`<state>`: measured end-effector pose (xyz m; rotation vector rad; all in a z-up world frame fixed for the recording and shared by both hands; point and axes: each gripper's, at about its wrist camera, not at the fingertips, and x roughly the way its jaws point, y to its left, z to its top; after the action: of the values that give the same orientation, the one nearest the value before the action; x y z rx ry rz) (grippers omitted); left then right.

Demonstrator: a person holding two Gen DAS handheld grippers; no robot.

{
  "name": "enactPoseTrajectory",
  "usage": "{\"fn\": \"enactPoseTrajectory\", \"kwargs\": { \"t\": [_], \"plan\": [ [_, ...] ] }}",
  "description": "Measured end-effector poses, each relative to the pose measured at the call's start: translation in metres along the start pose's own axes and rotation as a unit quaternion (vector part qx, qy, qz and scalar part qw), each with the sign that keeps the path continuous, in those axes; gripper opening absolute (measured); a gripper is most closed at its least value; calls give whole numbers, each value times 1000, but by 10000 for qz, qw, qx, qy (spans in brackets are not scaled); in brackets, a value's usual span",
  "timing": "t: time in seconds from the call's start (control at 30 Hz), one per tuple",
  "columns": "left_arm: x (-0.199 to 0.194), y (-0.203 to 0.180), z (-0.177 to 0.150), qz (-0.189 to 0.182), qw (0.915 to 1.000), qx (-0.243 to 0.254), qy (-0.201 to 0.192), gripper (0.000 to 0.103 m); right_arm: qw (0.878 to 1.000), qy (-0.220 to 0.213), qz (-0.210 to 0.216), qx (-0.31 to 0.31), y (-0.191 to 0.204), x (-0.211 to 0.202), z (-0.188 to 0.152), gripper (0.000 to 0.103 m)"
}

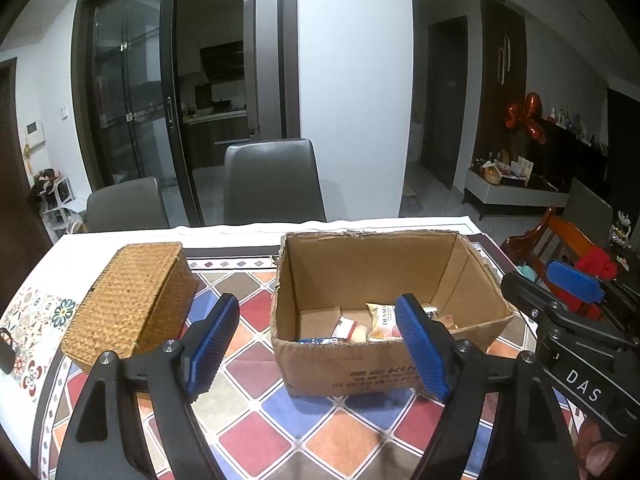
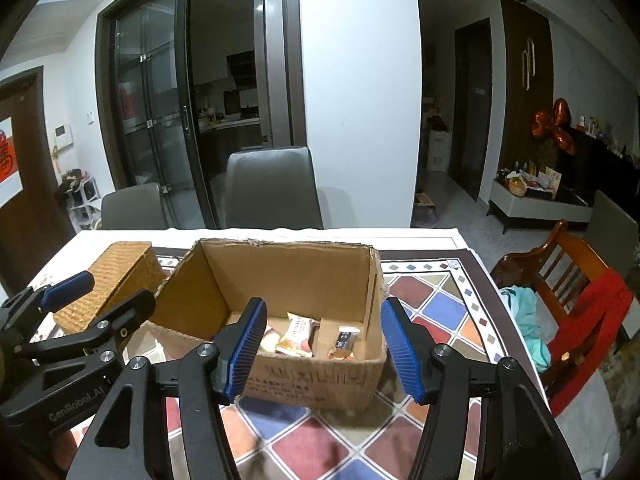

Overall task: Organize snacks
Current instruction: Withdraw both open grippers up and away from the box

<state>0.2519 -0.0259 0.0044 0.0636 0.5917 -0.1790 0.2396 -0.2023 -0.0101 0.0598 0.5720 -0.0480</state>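
Both tongs, left gripper and right gripper, are wide and hold nothing; snack packets lie in the cardboard box

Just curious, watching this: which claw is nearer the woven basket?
Left. The left claw hangs open just beside the woven basket, while the right claw sits in front of the cardboard box, farther from it.

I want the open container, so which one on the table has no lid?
The brown cardboard box, showing snack packets inside; the woven wicker basket is lidded.
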Motion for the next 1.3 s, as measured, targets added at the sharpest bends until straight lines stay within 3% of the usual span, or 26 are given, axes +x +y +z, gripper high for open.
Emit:
{"fn": "enactPoseTrajectory", "kwargs": {
  "t": [1.17, 1.3],
  "plan": [
    [-96, 1, -43, 130, 9994, -82, -320, 84, 9997, -248, -46, -47, 2, -93, -39, 61],
    [-104, 3, -53, 148, 9993, -123, -332, 86, 9996, -271, -85, -47, 1, -102, -47, 67]
  ]
}}
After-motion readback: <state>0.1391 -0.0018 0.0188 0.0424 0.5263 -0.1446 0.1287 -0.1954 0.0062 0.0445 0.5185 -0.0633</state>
